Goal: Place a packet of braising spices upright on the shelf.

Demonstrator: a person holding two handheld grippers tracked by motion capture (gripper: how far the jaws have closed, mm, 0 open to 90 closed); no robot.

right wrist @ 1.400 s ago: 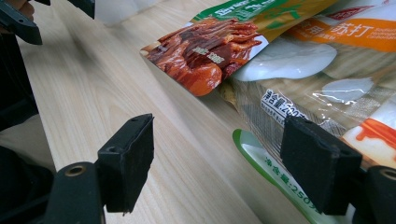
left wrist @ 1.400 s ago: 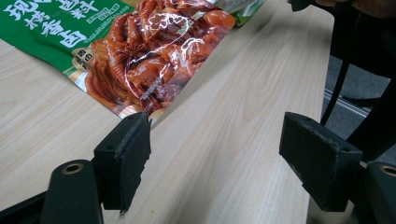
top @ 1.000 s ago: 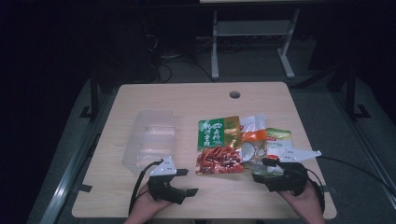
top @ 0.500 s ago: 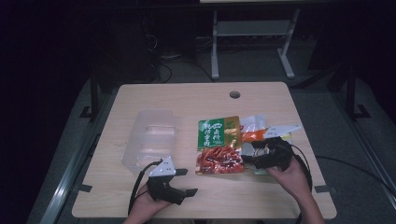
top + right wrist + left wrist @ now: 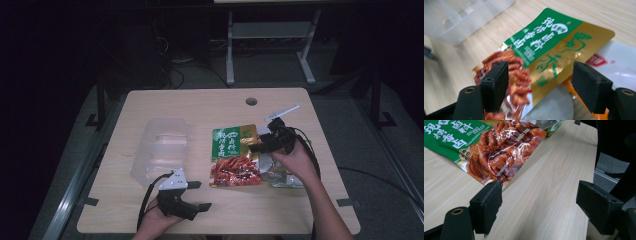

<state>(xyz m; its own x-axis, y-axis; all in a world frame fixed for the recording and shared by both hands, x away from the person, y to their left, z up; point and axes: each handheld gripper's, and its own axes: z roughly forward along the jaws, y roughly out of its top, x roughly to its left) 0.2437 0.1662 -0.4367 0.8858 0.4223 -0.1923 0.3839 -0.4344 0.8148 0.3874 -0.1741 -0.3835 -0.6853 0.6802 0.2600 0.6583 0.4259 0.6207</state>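
A green, gold and red snack packet (image 5: 234,157) (image 5: 544,50) (image 5: 499,152) lies flat at the table's middle. My right gripper (image 5: 260,141) (image 5: 540,85) hovers over its gold right edge and points left. Its jaws stand open and have just been closing a little; the packet lies below the gap and neither pad touches it. My left gripper (image 5: 200,195) (image 5: 542,205) rests near the front edge, just short of the packet's red corner. It is open, with bare wood between its pads.
A clear plastic container (image 5: 161,146) (image 5: 461,17) stands left of the packet. More packets, white, orange and silver (image 5: 282,176) (image 5: 621,67), lie under the right hand. A cable hole (image 5: 251,101) sits near the far edge of the table (image 5: 200,107).
The right hand has left the front right of the table and moved away from the person and leftward, rising over the packets. The left gripper has stayed put.
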